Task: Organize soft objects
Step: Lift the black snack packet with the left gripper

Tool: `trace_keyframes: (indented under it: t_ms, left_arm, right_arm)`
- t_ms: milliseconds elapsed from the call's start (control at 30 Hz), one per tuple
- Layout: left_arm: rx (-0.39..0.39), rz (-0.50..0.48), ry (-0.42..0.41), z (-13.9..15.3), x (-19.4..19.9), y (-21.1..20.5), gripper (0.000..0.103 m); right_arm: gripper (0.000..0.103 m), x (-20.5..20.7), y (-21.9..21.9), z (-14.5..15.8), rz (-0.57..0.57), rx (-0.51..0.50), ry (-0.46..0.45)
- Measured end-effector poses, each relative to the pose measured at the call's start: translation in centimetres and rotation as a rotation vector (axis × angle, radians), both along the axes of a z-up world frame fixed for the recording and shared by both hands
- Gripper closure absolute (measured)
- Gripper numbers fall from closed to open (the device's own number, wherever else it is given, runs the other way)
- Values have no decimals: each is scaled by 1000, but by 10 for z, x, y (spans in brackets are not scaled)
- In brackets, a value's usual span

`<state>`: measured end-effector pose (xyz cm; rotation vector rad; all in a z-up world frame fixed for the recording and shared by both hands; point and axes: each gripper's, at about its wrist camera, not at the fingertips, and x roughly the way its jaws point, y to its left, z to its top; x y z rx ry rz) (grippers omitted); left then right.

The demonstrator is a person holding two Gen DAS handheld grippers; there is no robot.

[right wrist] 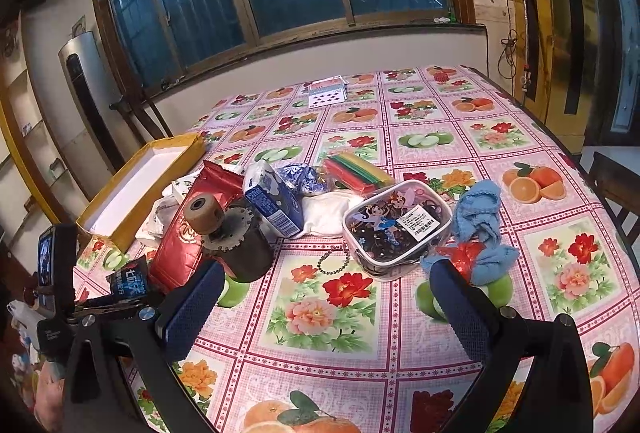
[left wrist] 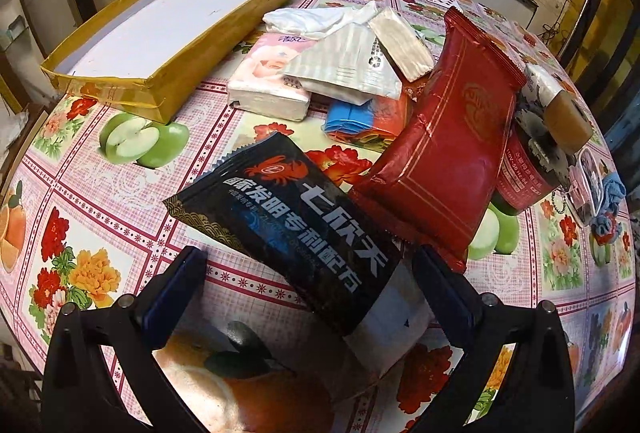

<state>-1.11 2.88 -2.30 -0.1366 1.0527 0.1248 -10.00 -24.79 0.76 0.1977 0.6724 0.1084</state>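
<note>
Left gripper (left wrist: pixel 308 297) has its two blue-padded fingers spread wide on either side of the black packet (left wrist: pixel 288 229), whose near end lies between them; neither pad appears to touch it, so it looks set for a grasp not yet made. That black packet lies flat on the floral tablecloth (left wrist: pixel 120 217), and a red packet (left wrist: pixel 444 153) just beyond it leans on its far corner. Beyond the black packet sit a pink tissue pack (left wrist: pixel 268 81), a white cloth (left wrist: pixel 312 19) and, farthest off, an empty yellow box (left wrist: pixel 160 33), probably the place meant for the soft things.

Right gripper (right wrist: pixel 326 297) hovers with fingers wide apart over bare tablecloth, holding nothing, likely waiting its turn. Only its view shows a blue cloth (right wrist: pixel 482 213), a clear pouch (right wrist: pixel 396 225) and a brown-capped dark jar (right wrist: pixel 236 237) in full; there the black packet shows only as a corner, while the left view alone shows how the fingers bracket it
</note>
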Motion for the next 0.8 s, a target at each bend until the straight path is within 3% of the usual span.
trace_keyframes:
  t_ms: [800]
  left_arm:
    - [87,13,-88,6,-12,-12,0]
  right_arm:
    - [0,0,6,-5,-4,-19,29]
